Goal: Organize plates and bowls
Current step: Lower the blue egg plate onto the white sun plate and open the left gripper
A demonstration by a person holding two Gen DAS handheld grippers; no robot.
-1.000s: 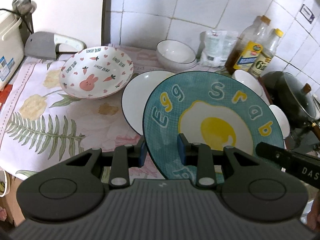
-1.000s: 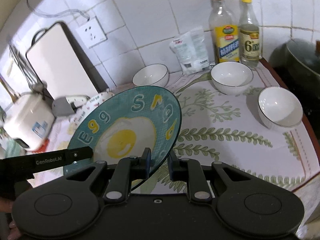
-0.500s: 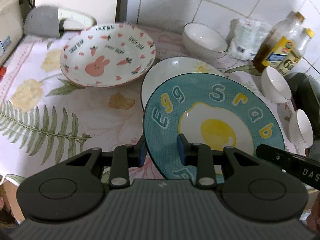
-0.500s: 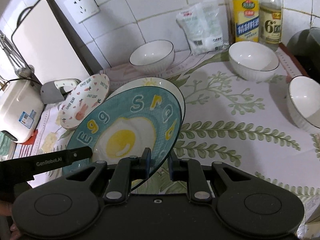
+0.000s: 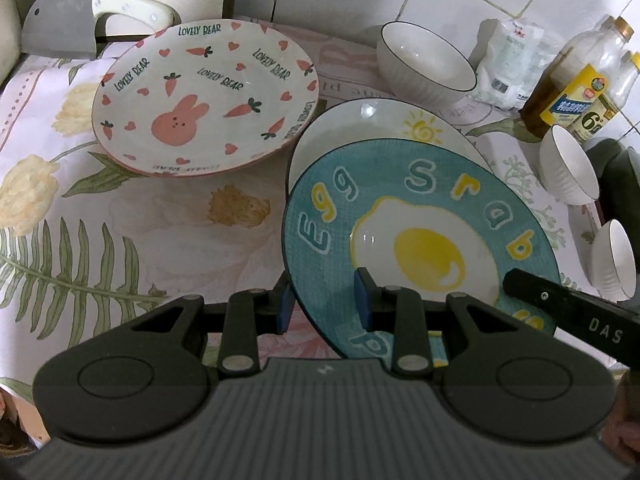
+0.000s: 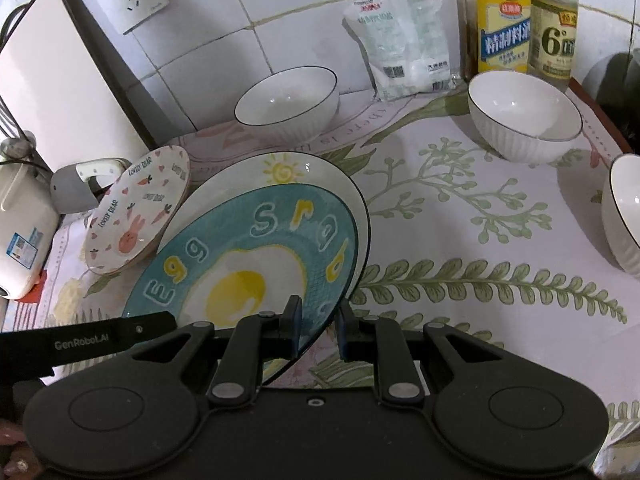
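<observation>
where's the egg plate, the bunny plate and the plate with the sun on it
egg plate [image 5: 424, 256], left wrist view, on the yolk
bunny plate [image 5: 180, 126], left wrist view, on the pink bunny
sun plate [image 6: 284, 172], right wrist view, on the sun drawing

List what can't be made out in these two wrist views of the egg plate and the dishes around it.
- White sun plate: in both views the egg plate covers its near part, so contact between them cannot be told.
- Egg plate's near rim: left view, hidden behind the left gripper; right view, behind the right gripper.
- Rightmost white bowl: right view, cut off by the frame edge.
- Bottle label text: left view, too small to read.
</observation>
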